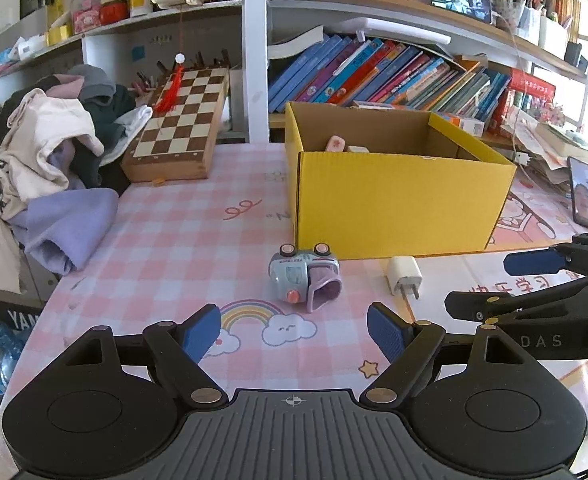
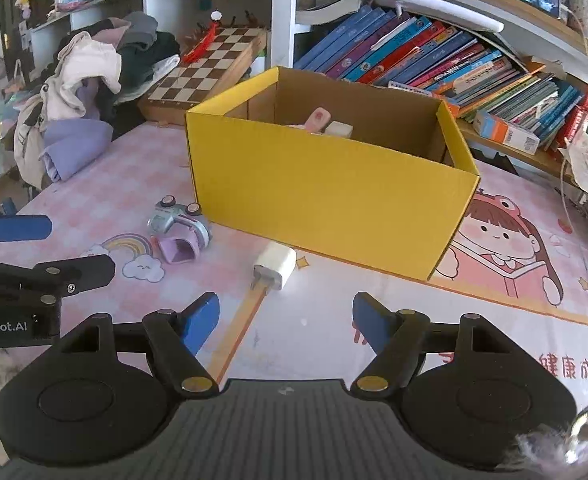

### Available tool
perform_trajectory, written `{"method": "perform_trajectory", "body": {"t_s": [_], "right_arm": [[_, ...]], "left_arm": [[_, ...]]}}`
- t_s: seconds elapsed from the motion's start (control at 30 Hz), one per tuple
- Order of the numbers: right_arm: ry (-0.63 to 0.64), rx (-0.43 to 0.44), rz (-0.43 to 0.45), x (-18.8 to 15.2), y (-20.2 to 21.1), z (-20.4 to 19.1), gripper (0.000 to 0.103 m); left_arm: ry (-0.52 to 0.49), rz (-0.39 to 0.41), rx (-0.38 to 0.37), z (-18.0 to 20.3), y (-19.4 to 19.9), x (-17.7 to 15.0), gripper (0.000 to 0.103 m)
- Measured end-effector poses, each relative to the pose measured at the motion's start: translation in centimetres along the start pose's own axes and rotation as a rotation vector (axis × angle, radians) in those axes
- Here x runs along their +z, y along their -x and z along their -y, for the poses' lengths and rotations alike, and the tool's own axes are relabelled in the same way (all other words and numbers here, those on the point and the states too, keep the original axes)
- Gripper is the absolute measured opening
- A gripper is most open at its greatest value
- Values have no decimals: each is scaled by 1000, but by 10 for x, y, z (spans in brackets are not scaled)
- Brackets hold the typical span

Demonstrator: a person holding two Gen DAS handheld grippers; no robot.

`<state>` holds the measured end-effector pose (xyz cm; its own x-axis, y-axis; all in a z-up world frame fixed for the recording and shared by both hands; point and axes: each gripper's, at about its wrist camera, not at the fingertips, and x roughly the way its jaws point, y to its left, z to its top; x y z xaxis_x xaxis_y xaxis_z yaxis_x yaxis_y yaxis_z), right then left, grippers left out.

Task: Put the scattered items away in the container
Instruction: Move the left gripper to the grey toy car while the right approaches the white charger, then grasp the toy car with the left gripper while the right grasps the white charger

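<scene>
Your left gripper (image 1: 294, 330), spread wide and empty, has the overturned pale-blue toy car (image 1: 304, 276) just ahead between its fingers, while your equally open, empty right gripper (image 2: 286, 322) faces the white plug-in charger (image 2: 275, 268) before the yellow cardboard box (image 2: 326, 196), so close in and grasp next.

The box (image 1: 394, 204) stands mid-table (image 1: 174, 240), two small items (image 1: 344, 145) inside it; the toy car (image 1: 304, 276) lies overturned just before its front wall; the charger (image 1: 404, 276) lies right of the car; the chessboard (image 1: 178, 132) and clothes (image 1: 50, 160) sit toward the table's far left corner.
</scene>
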<state>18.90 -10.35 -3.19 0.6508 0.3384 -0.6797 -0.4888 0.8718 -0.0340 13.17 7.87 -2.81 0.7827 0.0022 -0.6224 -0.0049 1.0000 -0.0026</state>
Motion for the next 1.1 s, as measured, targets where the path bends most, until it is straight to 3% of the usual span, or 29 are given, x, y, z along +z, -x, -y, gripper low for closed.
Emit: {"method": "perform_trajectory", "body": {"t_s": [0.1,0.23,0.4,0.8,1.0,1.1], "right_arm": [[11,18,-10,4,-7,3,69],[37,49,-10,10,-21,7,59],[64,77,-29,17,-40,11,59],[70,133,-97,28,-87,16,51],[65,176,-118,29,-97,20,37],[74,181,-126,29,-95,23,35]], "left_arm": [[9,-9,9,0,-7,2,83],[5,-8,28,-1,-17,6,83],[52,-27,30,-4,-32,12,82],[50,-59,26,4,-61,23,82],[43,-81,28,7,-75,26,81],[33,-91,32,8,-83,28,81]]}}
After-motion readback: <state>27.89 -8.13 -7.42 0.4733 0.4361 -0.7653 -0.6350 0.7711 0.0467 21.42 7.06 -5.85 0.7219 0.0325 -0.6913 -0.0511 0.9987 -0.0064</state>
